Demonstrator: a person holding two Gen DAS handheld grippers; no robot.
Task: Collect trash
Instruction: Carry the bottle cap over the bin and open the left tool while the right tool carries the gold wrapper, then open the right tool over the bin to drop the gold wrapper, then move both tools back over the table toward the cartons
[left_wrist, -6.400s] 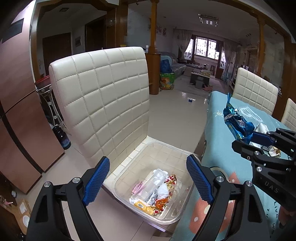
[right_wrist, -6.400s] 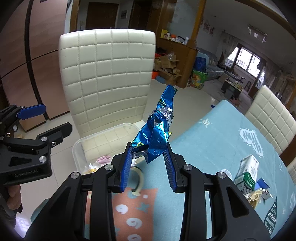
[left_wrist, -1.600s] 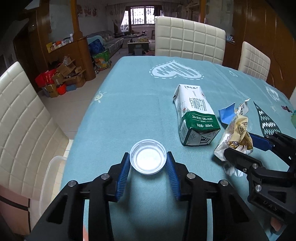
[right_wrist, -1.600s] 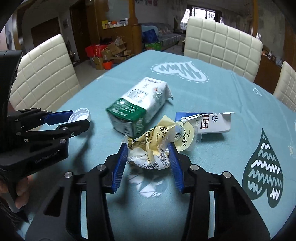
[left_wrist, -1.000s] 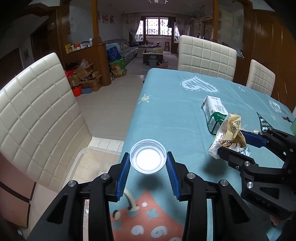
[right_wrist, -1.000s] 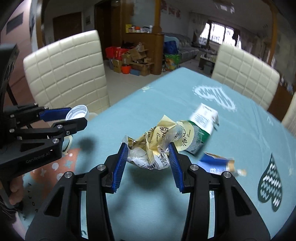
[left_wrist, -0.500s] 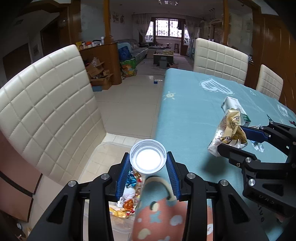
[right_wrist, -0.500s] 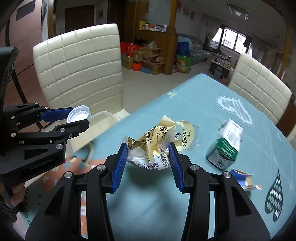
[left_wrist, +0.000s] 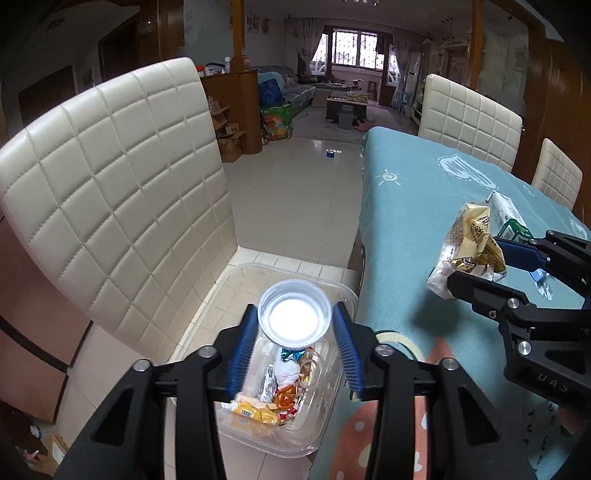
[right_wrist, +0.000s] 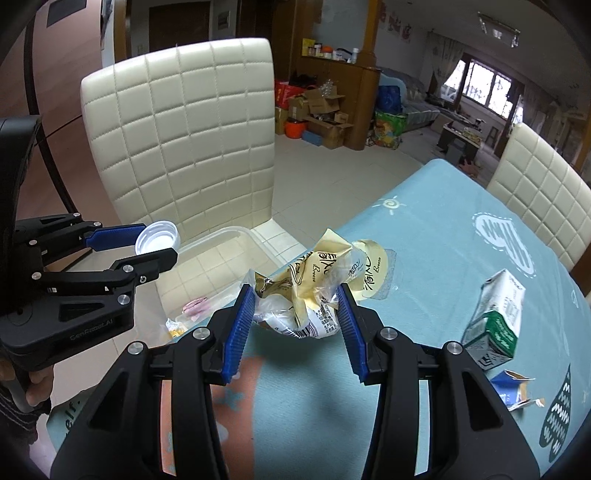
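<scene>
Your left tongs (left_wrist: 294, 345) have just been spreading, and the white cap (left_wrist: 294, 319) sits loose between them, over the clear bin (left_wrist: 325, 421) on the chair. Your right tongs (right_wrist: 295, 325) clamp the crumpled yellow wrapper (right_wrist: 310, 295) beside the bin, above the tabletop (right_wrist: 436, 236).

The clear plastic bin (left_wrist: 332, 435) looks glossy, the cream quilted leather chair (left_wrist: 122, 206) smooth, and the yellow crinkled plastic wrapper (right_wrist: 306, 295) shiny.
</scene>
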